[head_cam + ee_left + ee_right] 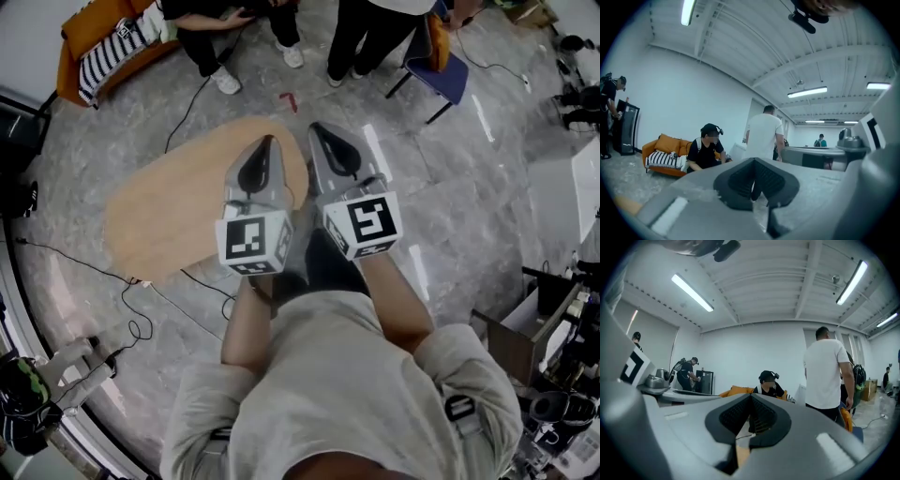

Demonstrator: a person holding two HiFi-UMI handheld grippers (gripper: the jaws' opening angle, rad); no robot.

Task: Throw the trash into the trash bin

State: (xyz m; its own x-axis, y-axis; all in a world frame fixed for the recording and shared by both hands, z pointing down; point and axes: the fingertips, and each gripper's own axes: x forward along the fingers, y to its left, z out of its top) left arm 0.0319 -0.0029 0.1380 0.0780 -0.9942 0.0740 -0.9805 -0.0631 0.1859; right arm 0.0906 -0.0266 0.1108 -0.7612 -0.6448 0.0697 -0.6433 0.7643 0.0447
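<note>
Though table (pixel 159 216) partly hidden | left hand-held gripper (pixel 268 142) closed, empty | right hand-held gripper (pixel 316 129) likewise

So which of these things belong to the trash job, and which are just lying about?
Job: left gripper, right gripper, both shut and empty. No trash or bin in view.
Lying about: wooden table, orange sofa, blue chair, floor cables.

Oval wooden table (pixel 169 220), orange sofa (pixel 73 37), blue chair (pixel 450 77) on grey floor (pixel 459 206).
</note>
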